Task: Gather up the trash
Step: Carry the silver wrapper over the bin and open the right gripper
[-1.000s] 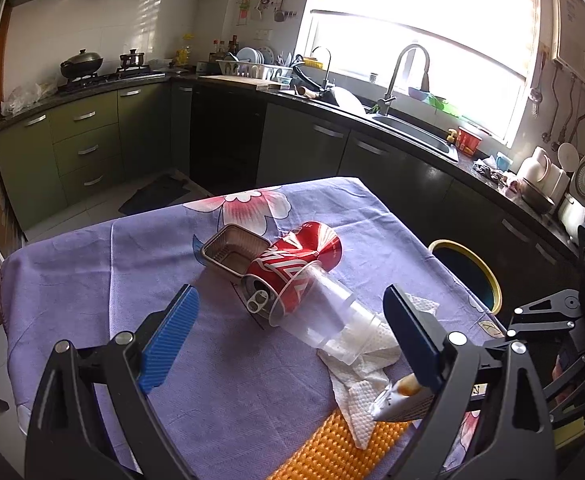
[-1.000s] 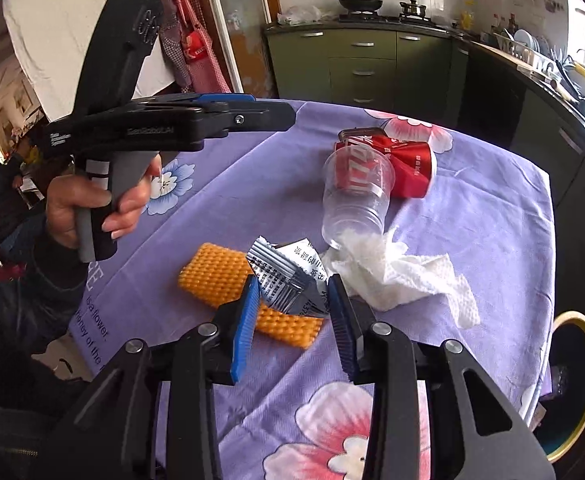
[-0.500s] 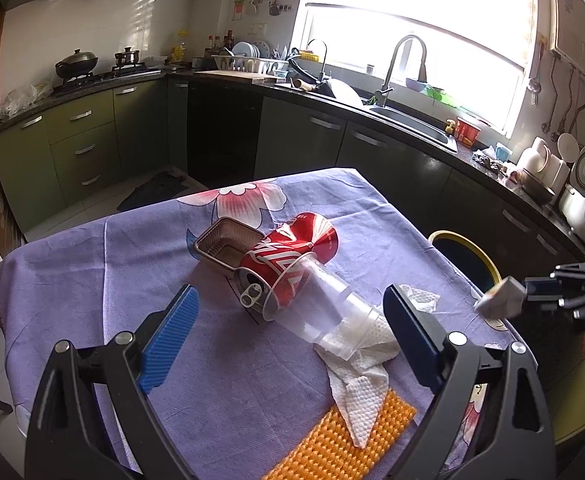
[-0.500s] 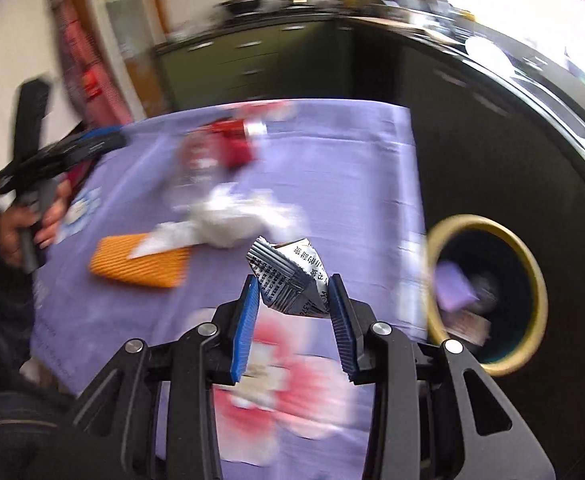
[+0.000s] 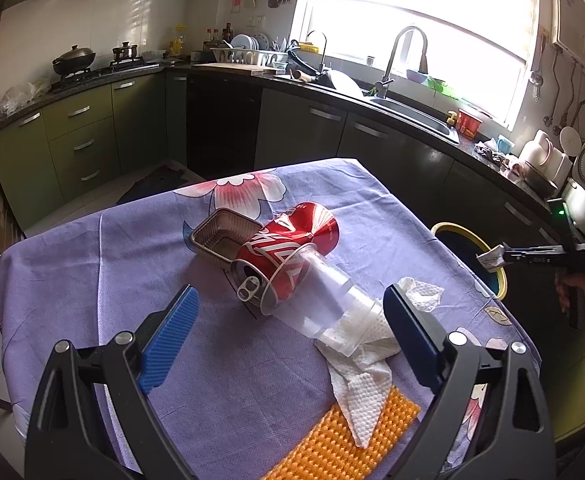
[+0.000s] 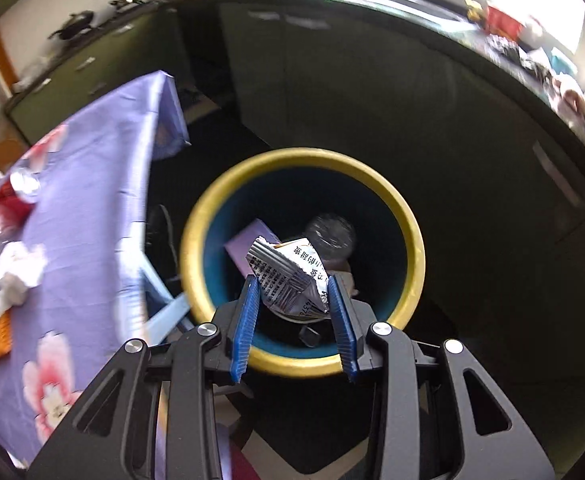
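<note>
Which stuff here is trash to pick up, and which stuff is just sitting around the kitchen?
For the job:
- crumpled wrapper, held in the right tool above the bin
- yellow-rimmed bin
- crushed red can
- clear plastic cup
- white paper towel
- foil tray
- left tool, open

Just lying about:
- orange mat
- pot on the stove
- dish rack
- faucet

Left view looks across the counter [image 5: 112, 248] toward the window; right view looks steeply down into the bin [image 6: 304, 164]. Both share the counter's bin-side edge.
</note>
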A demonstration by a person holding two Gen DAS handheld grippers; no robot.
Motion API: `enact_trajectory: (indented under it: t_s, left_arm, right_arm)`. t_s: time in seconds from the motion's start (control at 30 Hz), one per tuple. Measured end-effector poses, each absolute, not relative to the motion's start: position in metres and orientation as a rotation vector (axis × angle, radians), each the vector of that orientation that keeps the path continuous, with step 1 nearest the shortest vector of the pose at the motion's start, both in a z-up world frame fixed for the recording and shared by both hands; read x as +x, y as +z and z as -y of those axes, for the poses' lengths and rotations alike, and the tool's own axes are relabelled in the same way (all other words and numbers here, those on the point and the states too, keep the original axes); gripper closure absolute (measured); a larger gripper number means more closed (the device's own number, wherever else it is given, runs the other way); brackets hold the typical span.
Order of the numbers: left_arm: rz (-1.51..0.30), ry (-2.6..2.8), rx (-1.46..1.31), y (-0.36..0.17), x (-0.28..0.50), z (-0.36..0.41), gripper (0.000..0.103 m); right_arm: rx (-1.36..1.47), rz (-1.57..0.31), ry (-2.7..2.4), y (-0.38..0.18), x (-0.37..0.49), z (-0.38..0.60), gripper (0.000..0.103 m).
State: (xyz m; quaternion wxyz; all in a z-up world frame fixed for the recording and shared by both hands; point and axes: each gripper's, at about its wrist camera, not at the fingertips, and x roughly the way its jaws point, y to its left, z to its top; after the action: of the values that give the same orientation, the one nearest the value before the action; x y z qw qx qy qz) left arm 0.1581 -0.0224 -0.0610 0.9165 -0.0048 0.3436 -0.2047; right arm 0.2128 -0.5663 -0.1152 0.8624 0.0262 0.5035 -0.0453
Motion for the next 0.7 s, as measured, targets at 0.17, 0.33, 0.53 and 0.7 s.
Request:
enact_trajectory:
  t_s: [0.17, 0.33, 0.53, 0.7]
  left_arm:
    - [-0.723, -0.428, -0.001, -0.066, 0.16, 0.026, 0.014]
    - [-0.736, -0.43, 0.006, -0.069, 0.16, 0.032, 0.013]
    - [-0.801, -0.404, 0.006, -0.074, 0.165, 0.045, 0.012]
    - [-0.884, -0.36, -0.007, -0.077, 0.175, 0.062, 0.012]
  right_arm:
    - [0.07, -1.082, -0.151, -0.134, 0.229, 0.585, 0.061]
    - [0.11, -1.055, -0.144, -0.126, 0.22, 0.583, 0.056]
    - [0.106, -1.028, -0.085, -0.115, 0.201, 0.568, 0.051]
    - [0.101, -1.009, -0.044, -0.111, 0.2, 0.566, 0.05]
